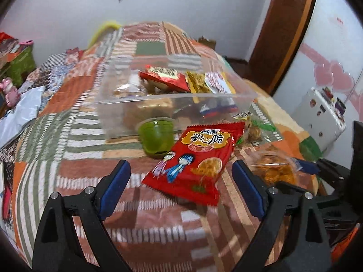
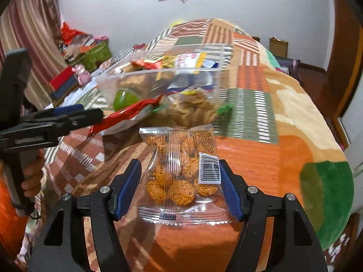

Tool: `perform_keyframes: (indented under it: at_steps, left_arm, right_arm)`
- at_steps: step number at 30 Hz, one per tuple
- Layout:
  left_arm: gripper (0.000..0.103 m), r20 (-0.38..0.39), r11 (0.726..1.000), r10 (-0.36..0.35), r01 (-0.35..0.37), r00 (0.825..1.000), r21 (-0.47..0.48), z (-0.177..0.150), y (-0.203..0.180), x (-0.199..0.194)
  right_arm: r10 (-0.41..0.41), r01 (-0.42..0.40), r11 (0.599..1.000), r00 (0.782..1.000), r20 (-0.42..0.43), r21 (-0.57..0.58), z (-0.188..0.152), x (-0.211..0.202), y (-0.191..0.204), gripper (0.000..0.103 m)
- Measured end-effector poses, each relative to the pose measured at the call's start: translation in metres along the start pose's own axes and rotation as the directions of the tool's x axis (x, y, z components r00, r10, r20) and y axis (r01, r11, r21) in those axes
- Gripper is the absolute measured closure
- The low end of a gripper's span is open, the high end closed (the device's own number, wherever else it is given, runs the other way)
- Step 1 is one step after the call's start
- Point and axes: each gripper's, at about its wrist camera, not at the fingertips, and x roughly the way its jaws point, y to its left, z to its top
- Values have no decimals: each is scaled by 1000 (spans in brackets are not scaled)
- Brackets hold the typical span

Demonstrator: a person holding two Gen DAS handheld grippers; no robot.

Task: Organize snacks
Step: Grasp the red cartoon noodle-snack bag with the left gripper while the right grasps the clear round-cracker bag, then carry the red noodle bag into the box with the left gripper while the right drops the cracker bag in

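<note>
Bedspread; right claw astride noodle-ball packet.

jelly cup before snack bin, cracker packet right

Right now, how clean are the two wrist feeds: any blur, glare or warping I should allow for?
Left wrist: the clear bin and green cup are motion-smeared; the red packet stays legible. Right wrist: the noodle-ball bag is sharp with film glare, the bin behind is blurred. Both views bow the bedspread and darken at the corners.
</note>
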Motion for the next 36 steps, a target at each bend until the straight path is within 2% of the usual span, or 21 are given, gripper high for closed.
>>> perform_keyframes:
  at_steps: [1, 3, 7, 14, 16, 18, 23, 25, 29, 36]
  left_arm:
    - [12, -15, 1000, -3, 3, 1000, 6, 3, -1, 6]
    - [12, -61, 1000, -18, 20, 998, 21, 9, -4, 21]
    - [12, -130, 998, -63, 66, 989, 23, 16, -8, 42]
    - [12, -213, 997, -47, 57, 976, 44, 9, -21, 74]
    - [13, -205, 997, -27, 41, 978, 64, 6, -26, 75]
    - [23, -197, 997, -26, 40, 980, 67, 6, -26, 74]
    - [36, -178, 998, -30, 41, 984, 54, 1, -22, 65]
    - [37, -168, 997, -26, 37, 985, 62, -1, -23, 62]
    - [37, -123, 997, -10, 19, 992, 74, -5, -25, 48]
    - [37, -14, 997, 30, -29, 999, 70, -7, -23, 12]
  right_arm:
    - [3, -3, 1000, 1000, 8, 12, 0, -2, -4, 38]
    - [7, -8, 1000, 1000, 22, 29, -1, -6, -11, 47]
    - [25, -26, 999, 999, 24, 46, 0, -5, -18, 47]
    - [43, -43, 998, 999, 5, 46, 0, 2, -23, 45]
    - [49, -49, 997, 999, -3, 55, 0, 4, -26, 43]
    - [61, -60, 997, 998, -22, 58, 1, 9, -28, 40]
    - [65, -62, 997, 997, -50, 55, -2, 20, -25, 32]
    - [58, -56, 997, 997, -48, 52, -3, 22, -24, 32]
    - [56, -54, 997, 998, -36, 57, -4, 20, -24, 40]
    - [44, -43, 997, 999, -15, 56, -2, 12, -20, 42]
